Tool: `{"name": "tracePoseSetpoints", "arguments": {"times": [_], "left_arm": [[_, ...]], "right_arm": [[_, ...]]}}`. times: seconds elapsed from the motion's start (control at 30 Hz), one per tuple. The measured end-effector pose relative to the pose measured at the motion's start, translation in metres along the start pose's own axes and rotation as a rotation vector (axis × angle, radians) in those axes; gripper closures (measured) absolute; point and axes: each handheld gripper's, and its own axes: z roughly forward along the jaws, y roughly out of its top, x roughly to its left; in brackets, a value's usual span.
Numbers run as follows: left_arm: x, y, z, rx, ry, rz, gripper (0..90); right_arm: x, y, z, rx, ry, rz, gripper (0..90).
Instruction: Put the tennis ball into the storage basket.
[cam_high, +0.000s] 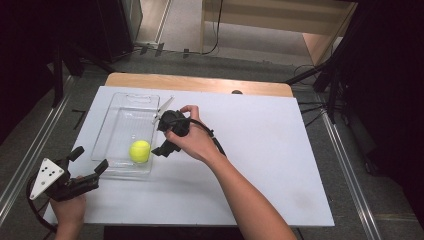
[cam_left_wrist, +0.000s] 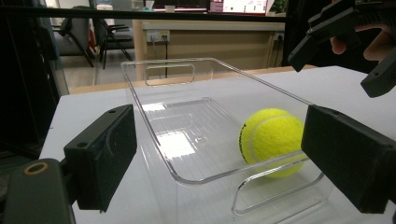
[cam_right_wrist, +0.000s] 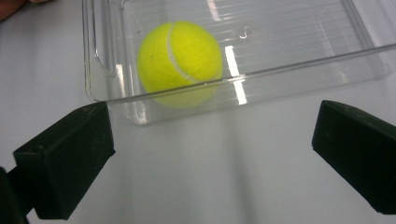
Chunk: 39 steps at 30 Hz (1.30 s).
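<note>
The right gripper (cam_right_wrist: 210, 158) is standing with its jaws spread wide and nothing between them, hanging just outside the near long wall of the clear plastic bin (cam_high: 116, 131). Directly ahead of its jaws, on the far side of that wall, the tennis ball (cam_right_wrist: 180, 60) is lying on the bin's floor, close to the corner at one end. That arrangement reads as a release: the ball is sitting free and the jaws are gaping beside the bin, so the placing step looks done and the gripper is probably clearing away.

Off to the side of the right gripper, at the bin's short end nearest the person, the left gripper (cam_left_wrist: 224, 163) is also standing open, one jaw to either side of the bin's end wall and its cut-out handle, without pressing on it. It looks to be waiting there, perhaps ready to steady or take the bin.

In the high view the right hand (cam_high: 192, 140) is covering most of its gripper, so the jaws are hard to separate from the dark body there. The transparent walls are showing mostly as glare lines, making the rim's exact edge uncertain. The ball's lower part is blurring through the plastic, and the left hand (cam_high: 70, 210) is being cut off by the picture's bottom edge.
</note>
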Motion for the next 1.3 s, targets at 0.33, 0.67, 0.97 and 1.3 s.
{"name": "tracePoseSetpoints", "arguments": {"times": [0.33, 0.67, 0.97, 1.3], "left_arm": [[0.0, 0.0, 0.0, -0.004, 0.001, 0.002, 11.1], [-0.001, 0.0, 0.0, 0.001, 0.001, 0.004, 11.1], [-0.001, 0.0, 0.001, 0.001, 0.001, 0.007, 11.0], [-0.001, 0.0, 0.001, 0.004, 0.001, 0.009, 11.1]], "right_arm": [[-0.002, -0.021, -0.009, -0.015, -0.013, 0.031, 0.0], [-0.005, -0.04, -0.021, -0.039, -0.04, 0.054, 0.0], [-0.006, -0.054, -0.029, -0.047, -0.052, 0.075, 0.0], [-0.007, -0.071, -0.038, -0.078, -0.07, 0.091, 0.0]]}}
